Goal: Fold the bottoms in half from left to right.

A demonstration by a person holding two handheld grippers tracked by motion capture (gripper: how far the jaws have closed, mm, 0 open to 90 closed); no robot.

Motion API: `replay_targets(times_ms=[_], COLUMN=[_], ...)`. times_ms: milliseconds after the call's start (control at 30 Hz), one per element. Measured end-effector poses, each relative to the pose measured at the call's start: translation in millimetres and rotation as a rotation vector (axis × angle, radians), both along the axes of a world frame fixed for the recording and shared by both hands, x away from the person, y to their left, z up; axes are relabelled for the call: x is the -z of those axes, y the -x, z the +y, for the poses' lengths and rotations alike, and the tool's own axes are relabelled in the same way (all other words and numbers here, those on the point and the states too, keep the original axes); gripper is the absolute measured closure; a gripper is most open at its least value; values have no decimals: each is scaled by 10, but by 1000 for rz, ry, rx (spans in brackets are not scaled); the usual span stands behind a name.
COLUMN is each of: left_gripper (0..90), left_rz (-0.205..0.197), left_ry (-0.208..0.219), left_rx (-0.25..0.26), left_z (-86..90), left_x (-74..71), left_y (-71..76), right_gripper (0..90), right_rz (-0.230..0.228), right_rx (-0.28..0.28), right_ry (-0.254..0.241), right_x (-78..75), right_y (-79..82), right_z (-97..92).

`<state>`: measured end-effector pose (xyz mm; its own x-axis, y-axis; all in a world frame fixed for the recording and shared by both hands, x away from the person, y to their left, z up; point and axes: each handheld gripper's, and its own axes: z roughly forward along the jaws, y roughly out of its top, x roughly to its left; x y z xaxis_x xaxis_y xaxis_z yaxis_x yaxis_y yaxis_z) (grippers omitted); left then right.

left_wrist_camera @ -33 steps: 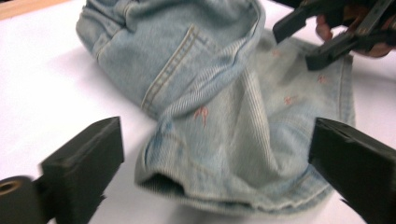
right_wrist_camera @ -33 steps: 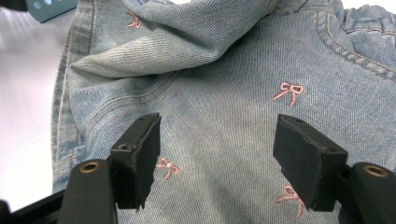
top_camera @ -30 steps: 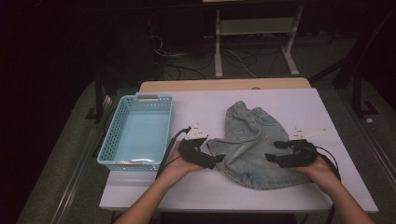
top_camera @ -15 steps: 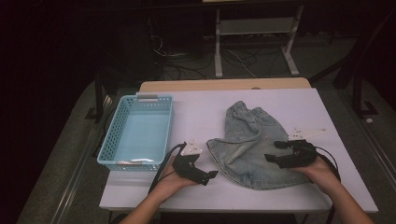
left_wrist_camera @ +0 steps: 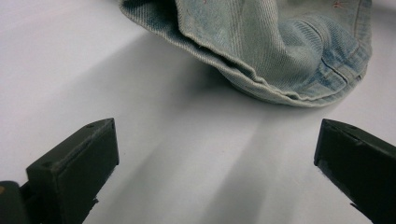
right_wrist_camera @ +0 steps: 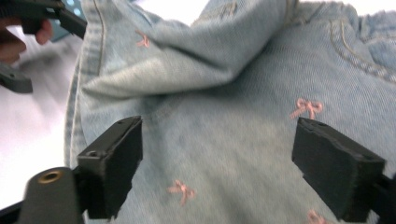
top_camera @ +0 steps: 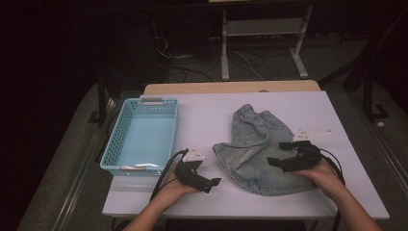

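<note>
A light blue denim garment (top_camera: 250, 159) with small pink bows lies crumpled on the white table (top_camera: 207, 110), right of centre. My right gripper (top_camera: 275, 153) rests over its right part and points left. In the right gripper view its jaws (right_wrist_camera: 217, 130) have just been opening and stand wide apart over the flat denim (right_wrist_camera: 224, 93), with the pads not pressing it. My left gripper (top_camera: 211, 184) sits on bare table just left of the garment's hem. It is open (left_wrist_camera: 215, 135) and empty, and the folded denim edge (left_wrist_camera: 280, 46) lies ahead of it.
A light blue plastic basket (top_camera: 137, 169) stands empty at the table's left side, beside my left hand. A wooden board edge (top_camera: 231, 87) runs along the table's far side. Beyond it are dark floor, cables and a metal stand.
My left gripper has drawn back from the garment's left edge towards the front left, and now sits on bare table. The right gripper has kept its place on the denim.
</note>
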<state>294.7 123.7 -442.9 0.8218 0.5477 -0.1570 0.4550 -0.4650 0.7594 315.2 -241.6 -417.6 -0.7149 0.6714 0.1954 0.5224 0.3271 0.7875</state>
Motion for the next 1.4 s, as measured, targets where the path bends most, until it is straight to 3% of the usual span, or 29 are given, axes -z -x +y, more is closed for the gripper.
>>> replay_targets(times_ms=[200,500,767,933,1267,1367,1400], left_gripper=[0,0,0,0,0,0,0], left_rz=[10,20,21,20,19,18,19], left_ry=[-8,-3,0,4,0,-1,0], left_rx=[12,12,11,13,21,21,21], left_z=[-15,-6,-5,3,-10,-8,-6], left_x=[13,17,18,19,21,22,22], left_y=[-5,-18,-17,-23,-25,-29,-30], right_gripper=[167,166,201,299,430,547,547], right_rz=[-16,-35,-30,-7,25,22,22], right_rx=[22,-1,-13,-14,-17,-11,-11], right_ry=[32,13,10,15,24,30,30], right_x=[-50,-100,-56,5,63,67,67], right_y=[-106,-269,-454,-552,-554,-556,-556], right_z=[107,215,307,317,302,300,300])
